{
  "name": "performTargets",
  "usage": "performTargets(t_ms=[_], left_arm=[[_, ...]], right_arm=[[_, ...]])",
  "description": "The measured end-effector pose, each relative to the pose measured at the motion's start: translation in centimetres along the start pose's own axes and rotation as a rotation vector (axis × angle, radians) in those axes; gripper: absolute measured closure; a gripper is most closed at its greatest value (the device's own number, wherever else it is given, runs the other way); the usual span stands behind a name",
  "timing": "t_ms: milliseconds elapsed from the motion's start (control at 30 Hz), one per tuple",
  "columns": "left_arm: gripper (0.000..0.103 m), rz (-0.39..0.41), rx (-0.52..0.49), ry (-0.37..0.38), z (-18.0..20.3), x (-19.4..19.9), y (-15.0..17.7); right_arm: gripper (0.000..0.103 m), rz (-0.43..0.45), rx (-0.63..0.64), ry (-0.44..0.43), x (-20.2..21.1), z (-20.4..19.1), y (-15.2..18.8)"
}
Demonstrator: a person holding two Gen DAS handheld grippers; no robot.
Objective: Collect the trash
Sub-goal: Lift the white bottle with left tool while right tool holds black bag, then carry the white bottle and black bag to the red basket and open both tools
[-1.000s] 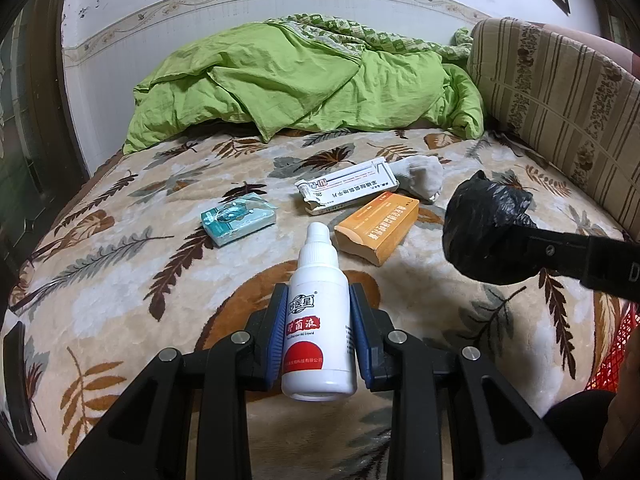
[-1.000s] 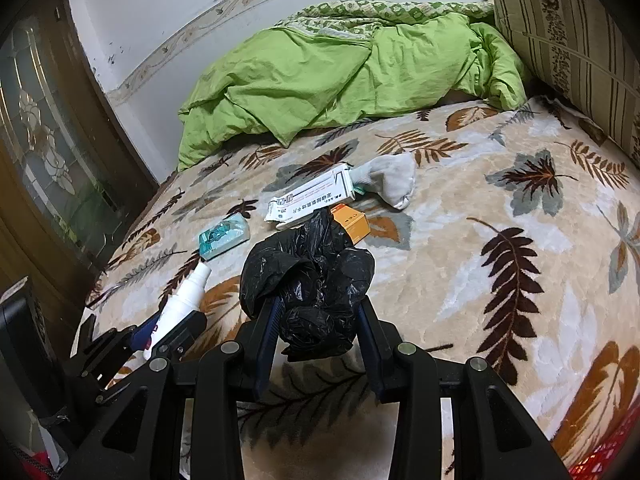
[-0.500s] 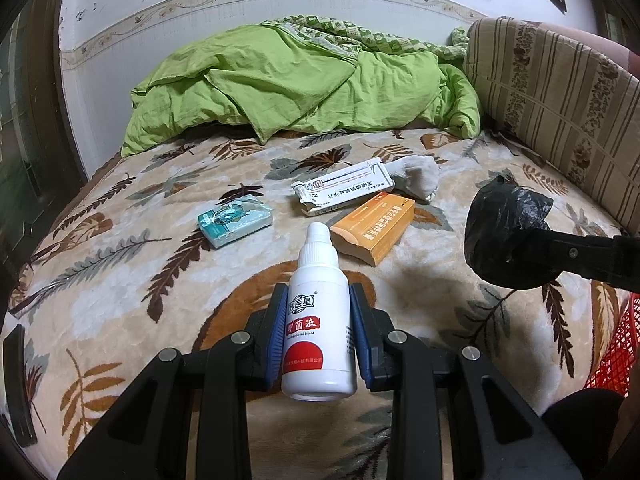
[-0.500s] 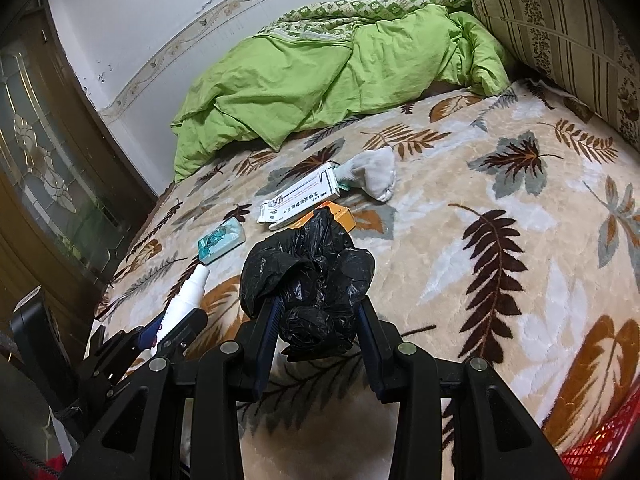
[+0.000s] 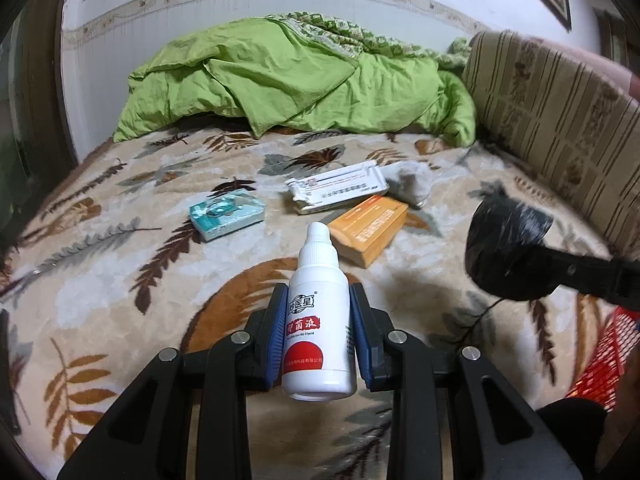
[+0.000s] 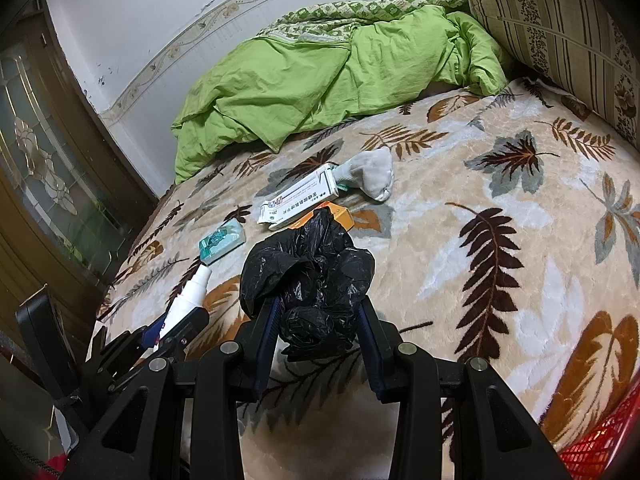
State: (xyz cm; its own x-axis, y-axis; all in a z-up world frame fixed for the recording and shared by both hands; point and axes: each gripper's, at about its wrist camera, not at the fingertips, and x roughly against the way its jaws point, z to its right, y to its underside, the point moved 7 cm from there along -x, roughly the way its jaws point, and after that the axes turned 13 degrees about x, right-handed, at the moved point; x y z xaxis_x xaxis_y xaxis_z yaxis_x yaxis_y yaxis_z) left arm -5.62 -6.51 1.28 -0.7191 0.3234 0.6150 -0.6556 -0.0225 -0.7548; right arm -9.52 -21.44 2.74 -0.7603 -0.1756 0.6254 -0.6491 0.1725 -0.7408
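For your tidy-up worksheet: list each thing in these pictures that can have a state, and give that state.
White bottle: capped, gripped by left gripper.
Black bag: crumpled, gripped by right gripper.
Orange box: closed, lying flat.
Teal packet: lying flat.
White box: crushed at one end.
Sock: bunched.
Green quilt: rumpled.

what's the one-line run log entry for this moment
left gripper: shut on white plastic bottle | right gripper: shut on crumpled black plastic bag | orange carton, teal packet on bed

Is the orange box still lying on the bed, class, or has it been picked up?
Yes, the orange box lies on the leaf-patterned blanket, apart from the left gripper, which clamps the white bottle.
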Motion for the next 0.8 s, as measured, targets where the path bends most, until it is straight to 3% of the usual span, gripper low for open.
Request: performTargets(t_ms=[400, 567, 800], left_arm=[[0.074, -0.015, -0.042, 0.098, 3.5, 1.4, 0.4], [0.074, -0.047, -0.107, 0.194, 7.9, 2.4, 1.1], [0.074, -0.074, -0.212, 0.352, 15.8, 5.0, 2.0]], right_arm=[[0.063, 0.005, -0.027, 0.011, 2.9, 1.6, 0.5], [0.063, 0.039, -0.043, 0.033, 6.8, 3.3, 0.5], [0.063, 0.103, -0.109, 0.131, 14.2, 8.1, 1.4]])
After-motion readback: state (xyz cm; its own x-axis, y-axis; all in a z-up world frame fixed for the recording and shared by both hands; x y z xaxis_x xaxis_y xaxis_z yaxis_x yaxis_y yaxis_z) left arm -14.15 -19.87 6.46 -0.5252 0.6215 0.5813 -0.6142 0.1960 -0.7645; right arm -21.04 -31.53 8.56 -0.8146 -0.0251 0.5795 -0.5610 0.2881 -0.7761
